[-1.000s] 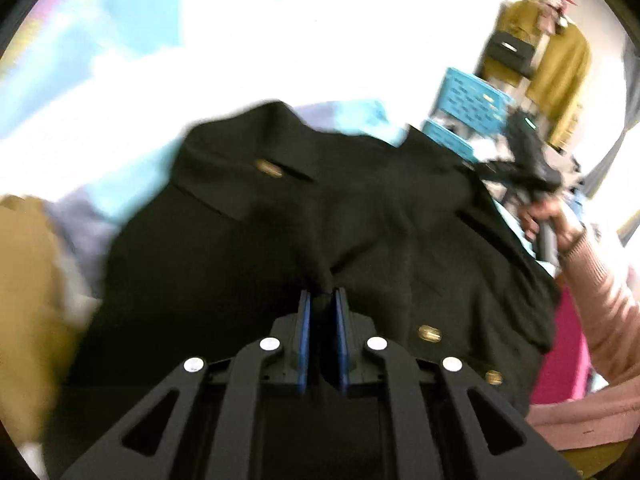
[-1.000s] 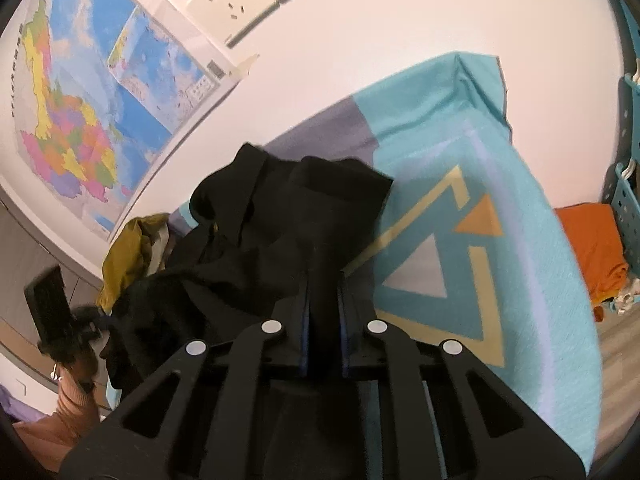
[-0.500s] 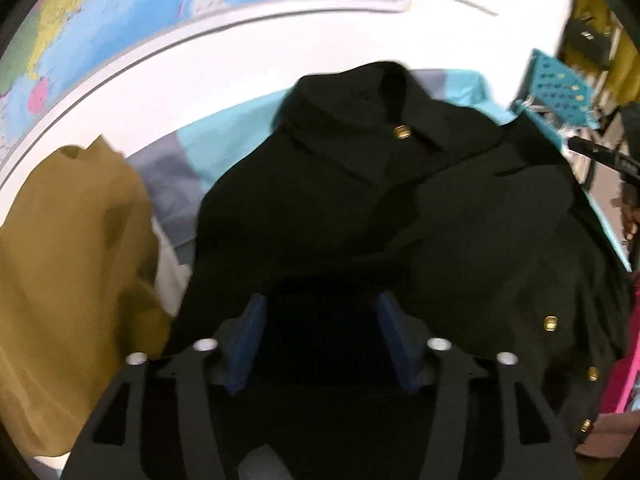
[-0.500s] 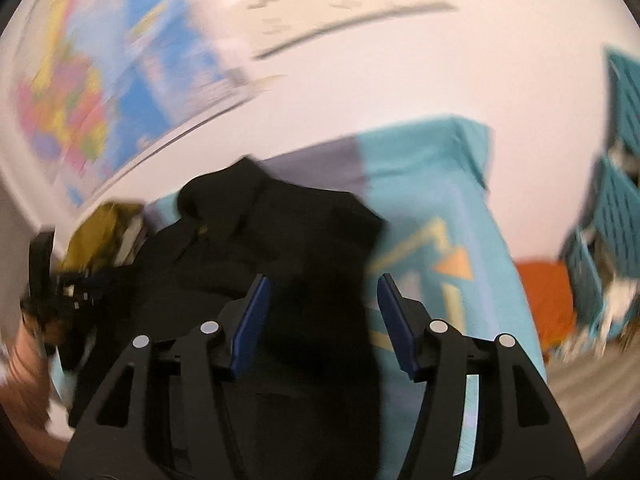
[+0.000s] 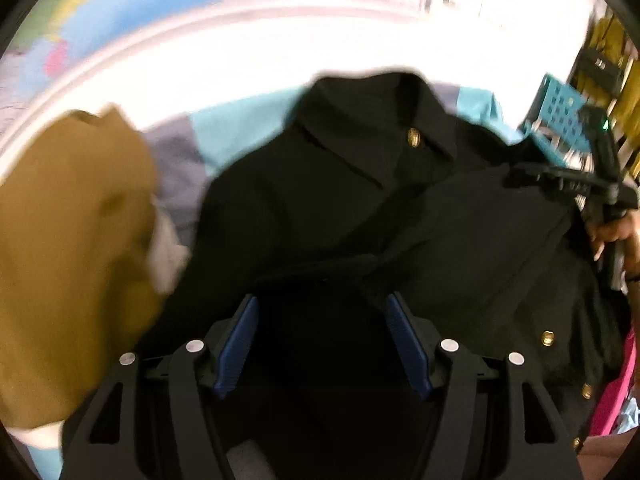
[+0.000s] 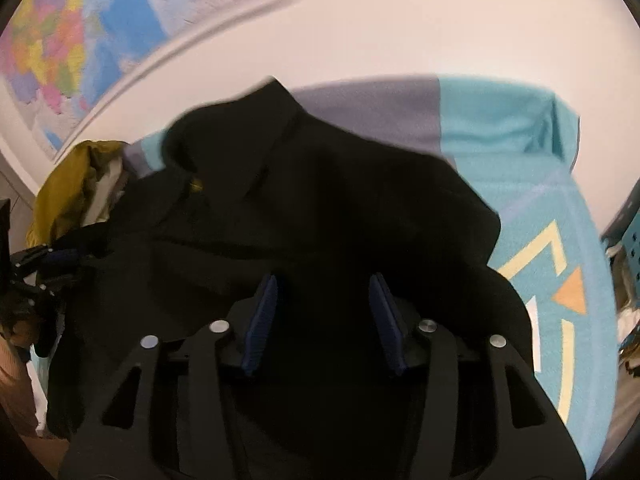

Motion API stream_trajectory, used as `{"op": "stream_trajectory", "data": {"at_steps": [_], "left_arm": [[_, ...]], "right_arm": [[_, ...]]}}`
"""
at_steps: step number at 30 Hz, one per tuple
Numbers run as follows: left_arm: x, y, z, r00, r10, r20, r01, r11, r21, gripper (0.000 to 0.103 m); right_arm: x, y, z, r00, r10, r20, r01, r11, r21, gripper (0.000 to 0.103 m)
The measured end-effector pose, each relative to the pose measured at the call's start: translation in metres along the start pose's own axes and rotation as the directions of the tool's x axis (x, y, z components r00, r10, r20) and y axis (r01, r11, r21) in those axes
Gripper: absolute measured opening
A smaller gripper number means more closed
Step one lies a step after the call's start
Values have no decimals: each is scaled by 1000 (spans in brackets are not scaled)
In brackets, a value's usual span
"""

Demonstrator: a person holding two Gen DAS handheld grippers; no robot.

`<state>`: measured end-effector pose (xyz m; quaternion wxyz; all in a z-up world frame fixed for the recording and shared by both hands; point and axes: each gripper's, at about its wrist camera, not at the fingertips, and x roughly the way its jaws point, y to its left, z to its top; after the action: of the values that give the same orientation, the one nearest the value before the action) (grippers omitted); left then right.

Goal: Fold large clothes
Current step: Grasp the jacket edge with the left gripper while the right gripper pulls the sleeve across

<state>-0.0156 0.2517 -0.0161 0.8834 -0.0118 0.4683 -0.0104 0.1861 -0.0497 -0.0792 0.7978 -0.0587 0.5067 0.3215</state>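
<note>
Both grippers stand over the black gold-buttoned coat (image 5: pixel 320 208): left gripper (image 5: pixel 322 340) open and empty, right gripper (image 6: pixel 326 320) unclamped, jaws narrowing. Next, I'd smooth the coat flat on the teal patterned cloth (image 6: pixel 520 128), then grip a clean edge below the collar.

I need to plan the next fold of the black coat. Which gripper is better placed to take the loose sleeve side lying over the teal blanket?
Probably the right gripper: the black coat edge by the teal blanket lies near it. The left gripper hangs over the collar side.
</note>
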Motion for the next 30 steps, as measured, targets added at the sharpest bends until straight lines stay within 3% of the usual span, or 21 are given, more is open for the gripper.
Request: {"op": "stream_trajectory", "data": {"at_steps": [4,8,10,13,17,20,21,22,24,25,27,30], "left_arm": [[-65,19,-27,989,46,139,-46,999,-3,73],[-111,54,-67,968,176,178,-164,983,-76,75],[-122,72,-87,959,235,159,-220,970,-103,76],[-126,100,-119,963,251,98,-235,961,-147,76],[-118,120,-155,974,227,10,-223,963,-151,77],[-104,131,-170,980,198,-35,-201,966,-162,77],[-100,132,-172,981,190,-39,-194,968,-156,70],[-99,132,-173,983,182,-37,-185,971,-151,49],[-99,130,-170,992,122,-30,-125,982,-143,16],[-106,126,-166,993,120,-13,-120,983,-142,6],[-125,114,-157,993,113,31,-109,988,-113,4],[-161,97,-147,993,43,107,-35,996,-80,4]], "right_arm": [[-29,32,-6,995,67,72,-64,997,-48,58],[-38,77,-17,984,169,57,-159,977,-144,66],[-35,104,-26,969,246,15,-239,953,-189,67],[-27,146,-37,946,321,-42,-320,914,-250,69],[-13,194,-53,910,395,-127,-415,859,-300,70],[-4,218,-62,899,405,-169,-438,836,-330,70],[-1,223,-64,895,409,-179,-446,832,-330,70],[1,227,-65,892,412,-187,-452,830,-327,70],[1,236,-69,890,413,-192,-455,828,-327,70],[0,238,-70,888,418,-190,-459,827,-326,70],[-7,238,-69,886,432,-168,-464,828,-314,70],[-17,225,-63,871,473,-135,-491,824,-283,70]]}}
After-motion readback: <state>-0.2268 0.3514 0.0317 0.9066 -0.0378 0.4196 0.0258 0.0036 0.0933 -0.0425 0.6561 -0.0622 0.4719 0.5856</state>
